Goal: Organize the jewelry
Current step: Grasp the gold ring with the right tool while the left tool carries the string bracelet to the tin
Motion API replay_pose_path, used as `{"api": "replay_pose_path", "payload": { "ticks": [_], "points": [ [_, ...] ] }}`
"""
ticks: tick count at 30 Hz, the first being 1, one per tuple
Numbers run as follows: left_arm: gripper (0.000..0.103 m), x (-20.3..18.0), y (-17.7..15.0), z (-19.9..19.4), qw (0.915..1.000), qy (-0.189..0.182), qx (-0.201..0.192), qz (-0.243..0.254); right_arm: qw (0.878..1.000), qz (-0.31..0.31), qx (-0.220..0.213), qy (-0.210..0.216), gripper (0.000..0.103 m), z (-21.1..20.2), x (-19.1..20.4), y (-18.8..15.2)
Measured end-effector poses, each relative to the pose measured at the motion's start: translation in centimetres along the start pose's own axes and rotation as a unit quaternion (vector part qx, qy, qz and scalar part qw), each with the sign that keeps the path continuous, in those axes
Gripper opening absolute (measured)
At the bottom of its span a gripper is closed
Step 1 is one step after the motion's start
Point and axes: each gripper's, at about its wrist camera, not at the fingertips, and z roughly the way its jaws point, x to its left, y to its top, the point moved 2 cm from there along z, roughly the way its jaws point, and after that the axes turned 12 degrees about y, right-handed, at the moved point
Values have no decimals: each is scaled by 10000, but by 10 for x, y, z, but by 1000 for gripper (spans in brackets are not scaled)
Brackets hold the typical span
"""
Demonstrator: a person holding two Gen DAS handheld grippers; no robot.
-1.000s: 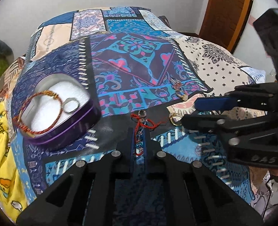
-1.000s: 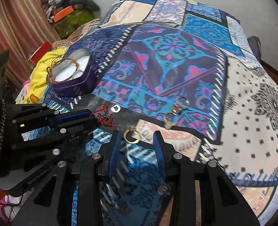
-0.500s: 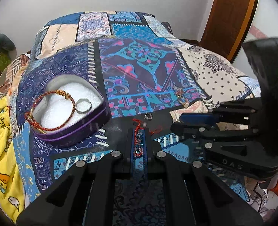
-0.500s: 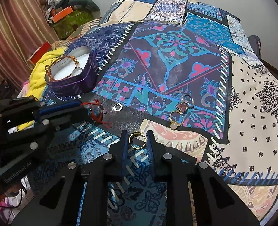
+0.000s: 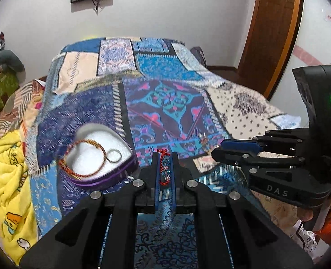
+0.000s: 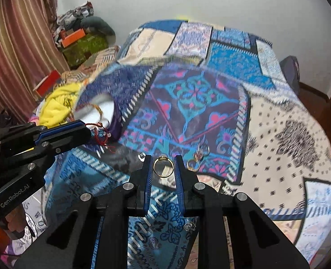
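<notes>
My left gripper (image 5: 164, 157) is shut on a red thread bracelet with blue beads (image 5: 165, 168), held above the patchwork bedspread. My right gripper (image 6: 163, 160) is shut on a gold ring (image 6: 163, 167), also lifted off the bed. A purple heart-shaped tin (image 5: 98, 157) with white lining sits to the left of the left gripper; it holds an orange-red bangle (image 5: 76, 157) and a silver ring (image 5: 114, 155). Two more rings (image 6: 198, 159) lie on the bedspread right of the right gripper. A small silver ring (image 6: 140, 156) lies by its left finger.
The bed (image 5: 165, 103) fills both views. A yellow blanket (image 5: 6, 179) is bunched at the left edge. A wooden door (image 5: 275, 29) stands at the back right. Clutter and a curtain (image 6: 13, 44) sit at the far left of the right wrist view.
Both grippers have lifted off the bedspread, the left with the red bracelet, the right with the gold ring. Both views now look more level across the bed.
</notes>
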Motion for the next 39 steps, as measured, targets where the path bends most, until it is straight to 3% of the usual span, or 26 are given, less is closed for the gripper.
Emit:
{"api": "replay_pose_path", "payload": {
  "ticks": [9,19,27,39],
  "points": [
    [6,18,20,-32,9985,79,-485,-224,9987,-195,-469,37,17,-18,23,23],
    [6,50,31,-50,9950,356,-819,-453,9969,-421,-599,287,17,-7,44,43],
    [6,84,29,-42,9932,591,-779,-630,9963,-549,-431,496,17,23,59,53],
    [6,104,11,-6,9952,552,-387,-714,9951,-638,-62,753,17,65,69,67]
  ]
}}
